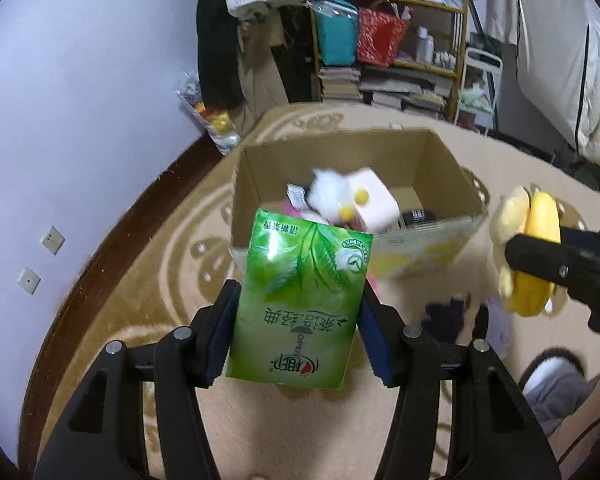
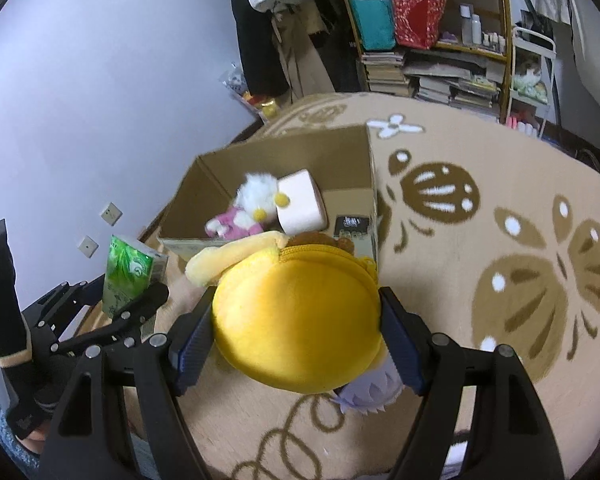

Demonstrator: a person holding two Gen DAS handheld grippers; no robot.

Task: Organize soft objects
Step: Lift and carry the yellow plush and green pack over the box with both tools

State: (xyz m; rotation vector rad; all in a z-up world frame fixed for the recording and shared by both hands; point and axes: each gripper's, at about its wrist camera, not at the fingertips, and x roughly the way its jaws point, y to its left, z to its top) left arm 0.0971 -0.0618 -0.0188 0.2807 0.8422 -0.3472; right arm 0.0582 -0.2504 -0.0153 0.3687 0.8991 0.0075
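My left gripper is shut on a green tissue pack, held above the rug in front of the open cardboard box. The pack also shows in the right wrist view. My right gripper is shut on a yellow plush toy, held near the box's front right corner; the toy also shows in the left wrist view. Inside the box lie a white and pink plush, a pink toilet roll and a dark packet.
A beige patterned rug covers the floor. Dark cloth and a pale purple item lie on the rug below the grippers. A cluttered shelf with books stands at the back. A wall is to the left.
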